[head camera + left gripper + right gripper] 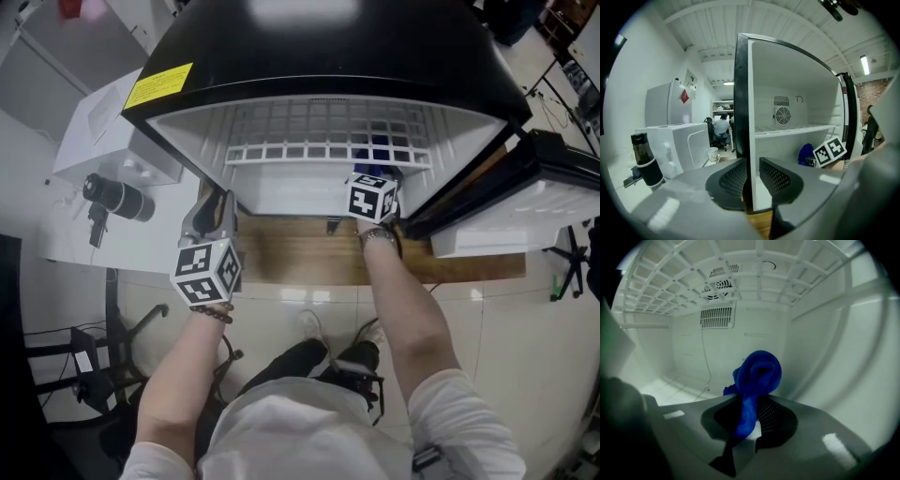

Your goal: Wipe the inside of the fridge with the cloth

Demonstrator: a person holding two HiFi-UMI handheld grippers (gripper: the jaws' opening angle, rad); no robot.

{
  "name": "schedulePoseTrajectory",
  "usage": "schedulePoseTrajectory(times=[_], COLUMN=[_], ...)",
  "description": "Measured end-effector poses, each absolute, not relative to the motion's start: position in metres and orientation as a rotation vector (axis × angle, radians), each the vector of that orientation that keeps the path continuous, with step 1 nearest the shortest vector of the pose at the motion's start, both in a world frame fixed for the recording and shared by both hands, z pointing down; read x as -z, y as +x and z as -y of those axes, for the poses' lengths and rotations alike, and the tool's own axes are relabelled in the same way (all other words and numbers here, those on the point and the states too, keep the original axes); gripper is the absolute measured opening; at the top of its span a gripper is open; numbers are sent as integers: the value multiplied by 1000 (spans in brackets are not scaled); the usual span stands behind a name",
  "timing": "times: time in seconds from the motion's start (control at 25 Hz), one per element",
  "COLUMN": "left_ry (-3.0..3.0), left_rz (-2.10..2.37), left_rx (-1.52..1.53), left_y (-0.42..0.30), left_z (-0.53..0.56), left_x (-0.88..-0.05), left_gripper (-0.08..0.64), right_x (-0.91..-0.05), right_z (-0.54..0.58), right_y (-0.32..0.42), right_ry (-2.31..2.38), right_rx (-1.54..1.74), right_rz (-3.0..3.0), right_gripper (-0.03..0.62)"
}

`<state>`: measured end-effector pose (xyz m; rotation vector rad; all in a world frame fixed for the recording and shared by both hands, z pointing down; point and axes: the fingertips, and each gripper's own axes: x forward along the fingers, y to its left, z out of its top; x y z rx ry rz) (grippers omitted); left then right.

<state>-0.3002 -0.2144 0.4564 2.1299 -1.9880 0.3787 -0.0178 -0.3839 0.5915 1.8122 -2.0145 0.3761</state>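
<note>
**Cloth in the right tool, inside the cabinet; side wall the closest surface**

Nearest to me, the left gripper [751, 174] sat at the front of the fridge [328, 47], outside the cavity. Its jaws were drawn in on the front edge of the left side wall [742, 93], one pad on the black outer face and one on the white inner face. I read that as a bracing hold, not a wiping one.

The right gripper [752, 411] was the one inside, under the wire shelf [740, 282]. Its jaws pinched the blue cloth [759, 373] by a narrow tail. The rest bunched into a rounded wad just past the tips, so the long axis of the cloth ran up and away from the tool, roughly along the line it pointed.

From that tool, the compartment floor [670, 390] lay below and to the left. The right wall [834, 357] stood close on the right, and looked nearer than anything else. Straight ahead and farther off was the back wall [740, 348], with its vent grille [717, 317] up and left of the wad.

I could not tell whether the wad touched any surface. I judged that the next stroke depended on this: the cloth led the tool, so pushing forward or to the right would bring fabric, not jaw, against the liner.
</note>
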Motion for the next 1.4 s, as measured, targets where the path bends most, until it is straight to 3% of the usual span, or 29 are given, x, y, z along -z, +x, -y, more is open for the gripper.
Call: schedulePoseTrajectory(times=[0.52,1.4], left_ry=[2122,2150], left_rz=[1986,1927], left_rx=[-371,-355], left_y=[-299,-310], left_z=[213,224], left_x=[-450,-452], left_gripper=[88,135], right_x=[-570,-562], right_z=[372,279], right_y=[-13,-250], right_ry=[1843,1332], right_rx=[-382,-402], right_rz=[2060,2464], right_gripper=[80,80])
